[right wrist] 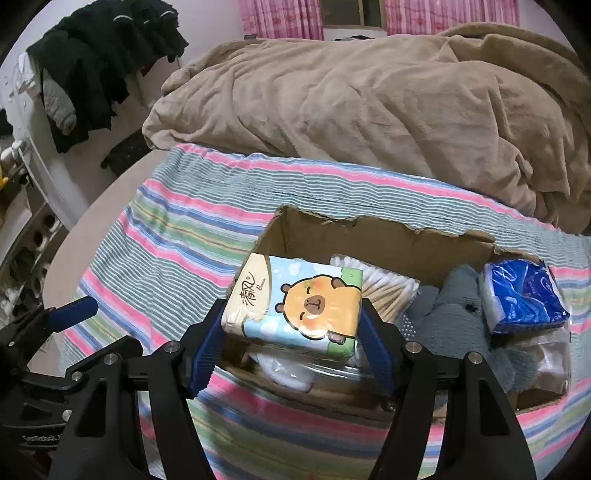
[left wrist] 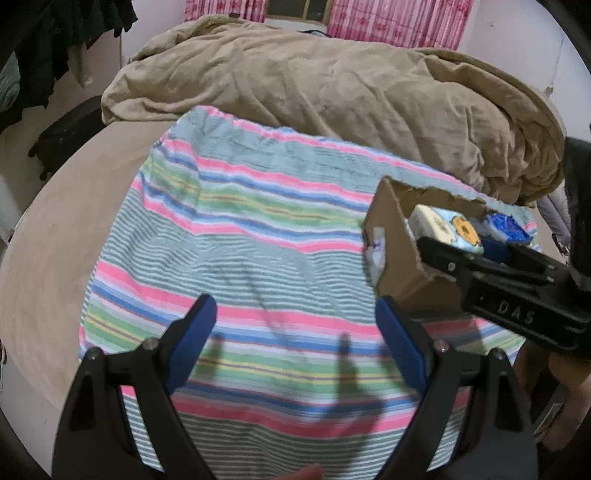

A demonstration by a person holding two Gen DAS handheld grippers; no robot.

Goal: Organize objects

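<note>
My right gripper (right wrist: 291,328) is shut on a tissue pack (right wrist: 295,301) with a cartoon capybara, held over the near edge of the cardboard box (right wrist: 369,236). The box holds cotton swabs (right wrist: 391,286), a grey cloth (right wrist: 454,317) and a blue tissue pack (right wrist: 521,295). In the left wrist view the box (left wrist: 399,251) stands at the right, with the right gripper (left wrist: 480,266) reaching over it and the tissue pack (left wrist: 443,225) in it. My left gripper (left wrist: 295,332) is open and empty above the striped cloth (left wrist: 240,236), left of the box.
The striped cloth (right wrist: 177,236) covers the near part of a bed. A crumpled tan blanket (left wrist: 332,85) lies behind it. Dark clothes (right wrist: 103,55) hang at the far left. Pink curtains (right wrist: 280,16) hang at the back wall.
</note>
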